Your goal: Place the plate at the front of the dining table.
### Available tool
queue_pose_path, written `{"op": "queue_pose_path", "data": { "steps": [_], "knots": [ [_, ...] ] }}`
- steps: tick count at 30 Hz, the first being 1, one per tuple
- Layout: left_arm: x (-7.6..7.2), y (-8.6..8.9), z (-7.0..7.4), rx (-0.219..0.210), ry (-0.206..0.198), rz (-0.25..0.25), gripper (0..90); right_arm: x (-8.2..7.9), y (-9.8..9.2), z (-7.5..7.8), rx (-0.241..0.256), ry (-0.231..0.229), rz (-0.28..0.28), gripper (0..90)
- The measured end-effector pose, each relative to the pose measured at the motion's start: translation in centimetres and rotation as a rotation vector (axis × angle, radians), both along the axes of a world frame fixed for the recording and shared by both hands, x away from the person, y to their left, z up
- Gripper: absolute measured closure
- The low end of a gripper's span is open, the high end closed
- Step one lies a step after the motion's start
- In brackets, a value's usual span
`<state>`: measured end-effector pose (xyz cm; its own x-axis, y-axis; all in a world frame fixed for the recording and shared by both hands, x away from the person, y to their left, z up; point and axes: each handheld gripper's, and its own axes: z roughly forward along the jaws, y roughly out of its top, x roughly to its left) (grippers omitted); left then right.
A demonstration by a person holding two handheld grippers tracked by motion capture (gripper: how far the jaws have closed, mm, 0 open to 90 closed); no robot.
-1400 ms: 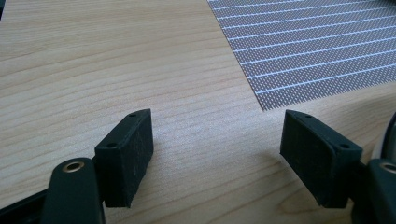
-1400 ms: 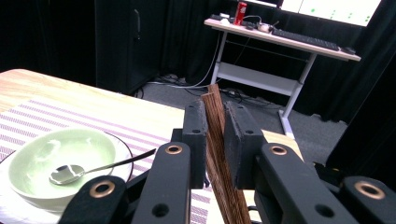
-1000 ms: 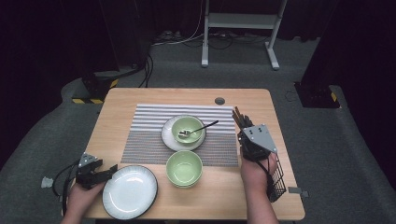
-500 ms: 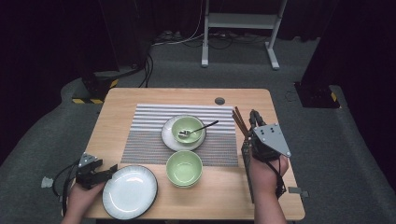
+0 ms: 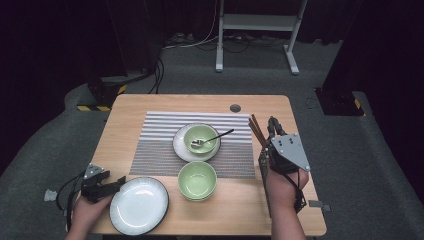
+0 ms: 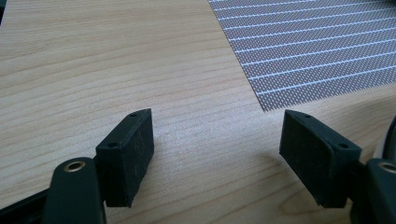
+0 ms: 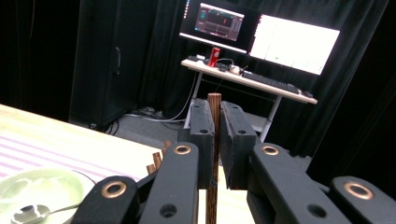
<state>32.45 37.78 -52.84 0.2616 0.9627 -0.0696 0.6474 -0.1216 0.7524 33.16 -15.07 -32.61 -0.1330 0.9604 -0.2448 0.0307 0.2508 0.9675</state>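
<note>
Your right tongs [image 7: 214, 140] had clamped one dark brown wooden chopstick [image 7: 213, 154] near its end, lifted at the right edge of the light wooden table [image 5: 150, 102], above the other brown chopsticks [image 5: 256, 131]. Held so thinly, it could have pivoted or slipped, I judged. Your left tongs [image 6: 224, 154] gaped wide and empty beside the white round plate [image 5: 139, 205].

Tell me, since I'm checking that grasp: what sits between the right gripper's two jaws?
A brown chopstick stands clamped between the right gripper's jaws, shown in the right gripper view.
</note>
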Motion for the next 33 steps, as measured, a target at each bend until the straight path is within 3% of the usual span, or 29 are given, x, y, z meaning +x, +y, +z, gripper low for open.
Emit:
{"op": "queue_pose_path", "data": {
  "steps": [16,25,33],
  "knots": [
    [0.0,0.0,0.0,-0.004,-0.001,0.002,26.3,-0.5,1.3,1.4,0.003,-0.059,0.018,84.3],
    [0.0,-0.1,0.0,0.003,0.0,0.003,26.3,-1.7,1.9,2.4,-0.017,-0.105,0.037,84.3],
    [0.0,0.0,0.0,-0.003,-0.001,0.002,26.4,-1.7,3.0,3.1,-0.037,-0.133,0.053,84.3]
  ]
}}
